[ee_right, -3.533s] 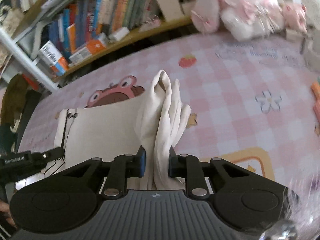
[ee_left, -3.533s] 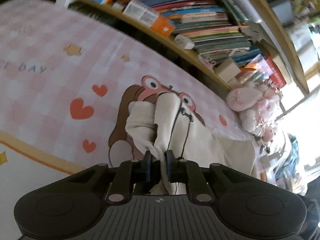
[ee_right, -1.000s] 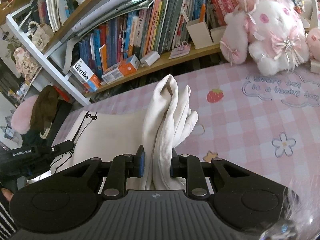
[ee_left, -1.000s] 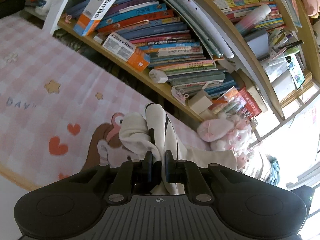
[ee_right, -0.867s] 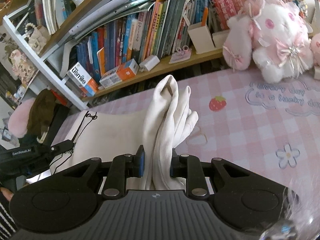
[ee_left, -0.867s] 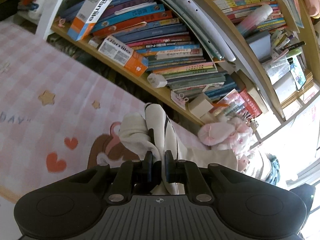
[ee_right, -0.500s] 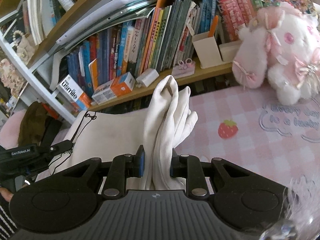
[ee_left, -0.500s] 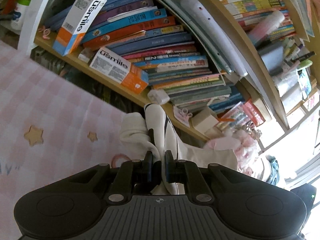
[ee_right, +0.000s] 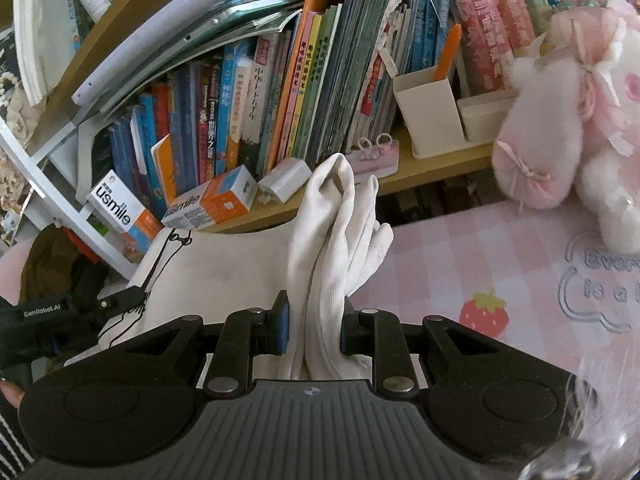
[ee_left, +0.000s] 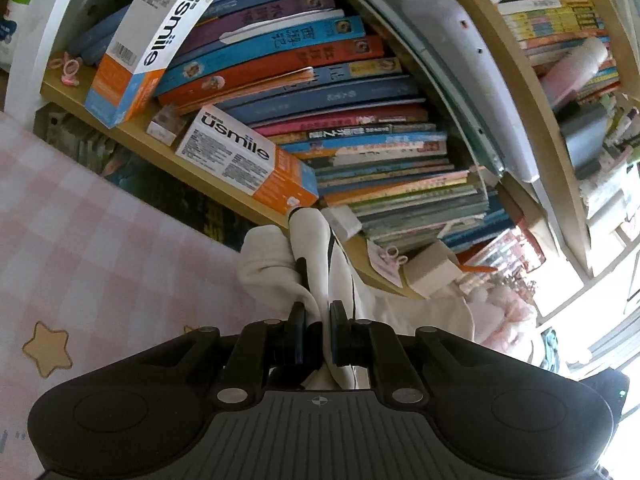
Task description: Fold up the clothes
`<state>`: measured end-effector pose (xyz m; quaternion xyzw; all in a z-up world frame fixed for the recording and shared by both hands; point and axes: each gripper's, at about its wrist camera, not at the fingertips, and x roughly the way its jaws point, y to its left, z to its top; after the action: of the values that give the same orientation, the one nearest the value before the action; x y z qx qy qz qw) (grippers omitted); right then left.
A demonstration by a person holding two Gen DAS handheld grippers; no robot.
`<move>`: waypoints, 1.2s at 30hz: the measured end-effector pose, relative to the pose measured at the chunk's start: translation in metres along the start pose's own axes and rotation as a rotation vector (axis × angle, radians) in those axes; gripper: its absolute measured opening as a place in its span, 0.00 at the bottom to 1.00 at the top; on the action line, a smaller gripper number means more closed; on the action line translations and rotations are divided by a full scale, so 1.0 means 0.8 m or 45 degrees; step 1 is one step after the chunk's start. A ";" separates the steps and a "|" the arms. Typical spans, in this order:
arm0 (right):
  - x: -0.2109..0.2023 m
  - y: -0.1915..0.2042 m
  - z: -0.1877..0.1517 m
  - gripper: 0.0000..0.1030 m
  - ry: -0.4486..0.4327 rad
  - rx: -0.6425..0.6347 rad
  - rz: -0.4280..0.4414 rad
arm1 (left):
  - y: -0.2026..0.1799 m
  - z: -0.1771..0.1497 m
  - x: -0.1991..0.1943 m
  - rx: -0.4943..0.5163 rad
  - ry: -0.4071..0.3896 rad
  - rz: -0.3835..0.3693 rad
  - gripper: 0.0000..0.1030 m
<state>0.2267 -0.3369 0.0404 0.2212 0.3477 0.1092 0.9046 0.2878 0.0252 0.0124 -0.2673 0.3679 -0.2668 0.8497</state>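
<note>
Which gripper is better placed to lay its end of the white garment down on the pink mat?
Probably the right gripper: open pink mat lies just beyond its jaws. The left gripper, also shut on the white garment, faces the bookshelf.

Black hand-held gripper point(ee_right: 313, 328): ribbed grey top, silver screws, blue finger pads point(ee_right: 285, 326); black-white striped sleeve point(ee_right: 10, 446).

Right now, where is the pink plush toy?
In the right wrist view, the pink plush toy sits far right on the pink checked cloth, beside the bookshelf's white pen holder.
</note>
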 end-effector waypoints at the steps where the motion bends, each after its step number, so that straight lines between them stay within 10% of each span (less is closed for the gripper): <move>1: 0.005 -0.002 0.002 0.20 -0.002 0.006 0.003 | 0.004 0.000 0.003 -0.008 -0.006 0.000 0.10; 16: 0.062 -0.061 -0.024 0.28 0.071 0.273 -0.006 | 0.054 -0.023 0.040 -0.082 0.033 0.181 0.24; 20: 0.053 -0.050 -0.019 0.49 0.065 0.222 -0.074 | 0.047 -0.023 0.030 -0.067 0.007 0.248 0.36; 36: -0.062 -0.006 -0.068 0.83 -0.086 -0.060 -0.288 | -0.041 -0.097 -0.060 0.253 -0.095 0.506 0.78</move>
<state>0.1540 -0.3406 0.0311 0.1629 0.3371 0.0070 0.9272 0.1919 0.0128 0.0112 -0.1142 0.3536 -0.1189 0.9208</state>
